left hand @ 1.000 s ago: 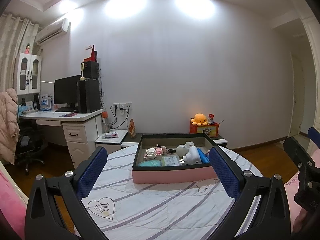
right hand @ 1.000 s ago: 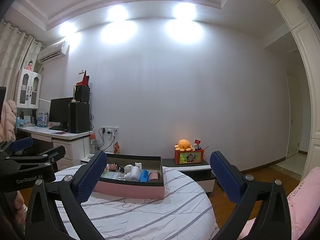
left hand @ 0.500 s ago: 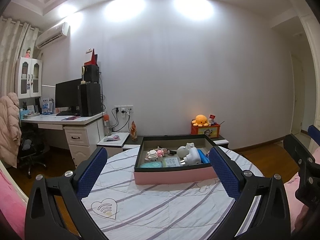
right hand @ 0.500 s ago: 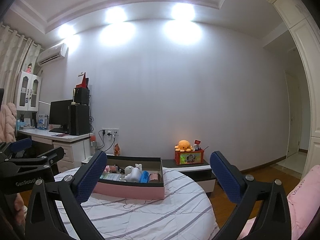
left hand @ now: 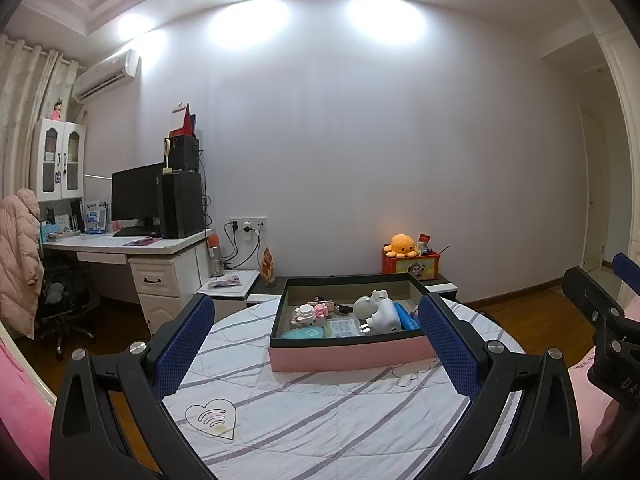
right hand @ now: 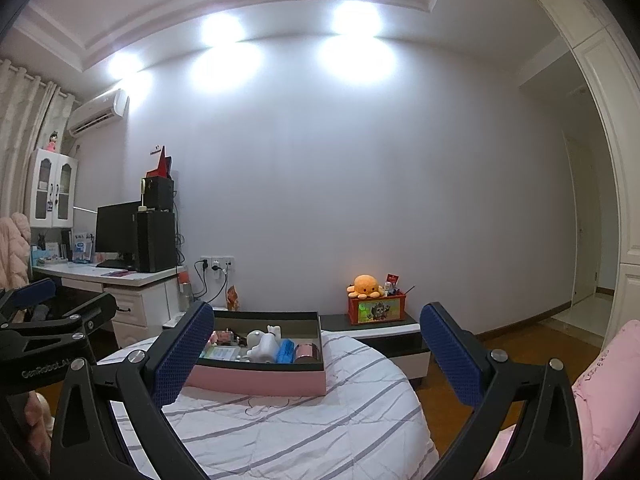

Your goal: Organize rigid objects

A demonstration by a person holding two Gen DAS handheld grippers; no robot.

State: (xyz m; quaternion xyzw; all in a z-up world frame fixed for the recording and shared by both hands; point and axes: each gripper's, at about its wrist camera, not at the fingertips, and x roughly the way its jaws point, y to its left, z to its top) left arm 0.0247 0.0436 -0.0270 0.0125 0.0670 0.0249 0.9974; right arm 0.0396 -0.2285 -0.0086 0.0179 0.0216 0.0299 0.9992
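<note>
Left wrist view, item one: left gripper (left hand: 316,344), black frame with blue textured pads, jaws spread wide and holding nothing. It hovers level above the near edge of the round surface (left hand: 320,412), which is covered in a white quilted cloth with grey stripes.

Item two: shallow rectangular tray with pink outer wall and black rim (left hand: 348,354), standing at the far edge of the surface, straight ahead of the left jaws and framed between the two pads. Its long axis runs left to right across the view.

Tray contents, as far as legible:
- white rounded plug-like device (left hand: 382,316), right of centre
- blue ribbed block (left hand: 406,316), just beside the white device
- teal round lid-like piece (left hand: 306,333), near-left corner
- pale printed card or packet (left hand: 342,326), near wall
- small pink and white toy pieces (left hand: 314,312), left half; detail too fine to name.

Right wrist view, item three: right gripper (right hand: 316,354), same build, jaws likewise wide apart and empty. The tray sits ahead and to the left of its centre line, so its left pad overlaps the tray's near-left corner.

Judgement: the left gripper is squarer to the tray and looks nearer; either must travel forward and dip over the near wall to reach the contents.
</note>
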